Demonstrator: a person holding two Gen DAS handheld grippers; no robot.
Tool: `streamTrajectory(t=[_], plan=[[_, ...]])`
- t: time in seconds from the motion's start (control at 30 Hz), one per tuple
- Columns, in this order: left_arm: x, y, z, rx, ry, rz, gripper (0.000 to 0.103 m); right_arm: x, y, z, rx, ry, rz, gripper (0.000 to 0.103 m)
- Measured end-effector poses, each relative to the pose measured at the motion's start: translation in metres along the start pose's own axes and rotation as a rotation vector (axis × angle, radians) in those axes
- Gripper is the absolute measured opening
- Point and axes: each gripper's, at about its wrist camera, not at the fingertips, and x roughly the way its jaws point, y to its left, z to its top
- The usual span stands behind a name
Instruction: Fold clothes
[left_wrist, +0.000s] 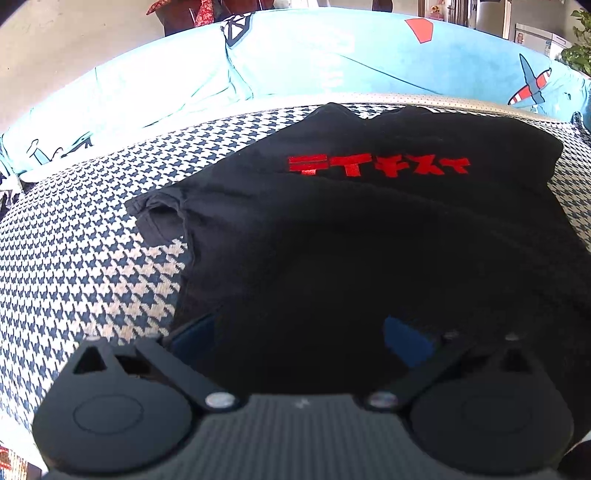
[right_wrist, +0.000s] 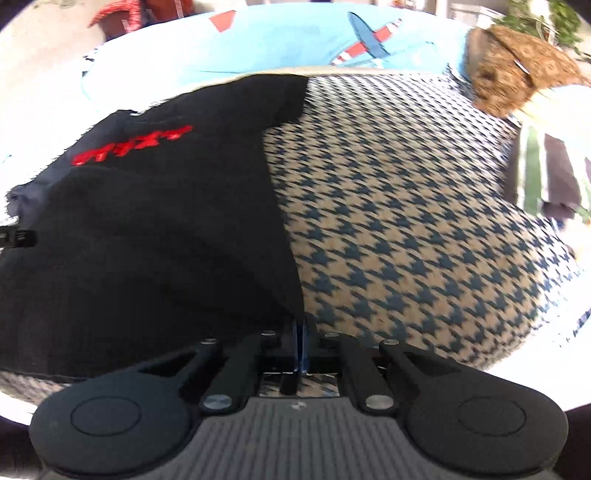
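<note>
Nearest, the right gripper (right_wrist: 300, 341) has its fingers pinched together on the near right edge of the black T-shirt (left_wrist: 369, 229). The left gripper (left_wrist: 299, 332) hangs low over the near hem, fingers spread wide. Looks mid-fold; both probably need hem grips next. Farther off, the shirt lies on the houndstooth cover (right_wrist: 406, 221), blue bedding (left_wrist: 314, 55) beyond.

T-shirt (left_wrist: 369, 229) spread on a houndstooth cover (left_wrist: 92, 236), lettering (left_wrist: 376, 166) toward the far end, one sleeve (left_wrist: 159, 214) out to the left. Behind the cover, a printed sheet (left_wrist: 314, 59). Left gripper (left_wrist: 299, 332) at the near hem, fingers wide apart with cloth between. Right gripper (right_wrist: 300, 339) at the shirt's right edge, fingers pressed together there. Folded clothes (right_wrist: 546, 173) far right on the cover.
</note>
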Motion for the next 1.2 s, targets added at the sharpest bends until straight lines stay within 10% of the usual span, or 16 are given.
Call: streamTrajectory(t=[1.2], plan=[[-0.032, -0.036, 0.024, -0.063, -0.076, -0.020, 0.103, 0.020, 0.076, 0.082, -0.153, -0.132, 0.218, 0.017]])
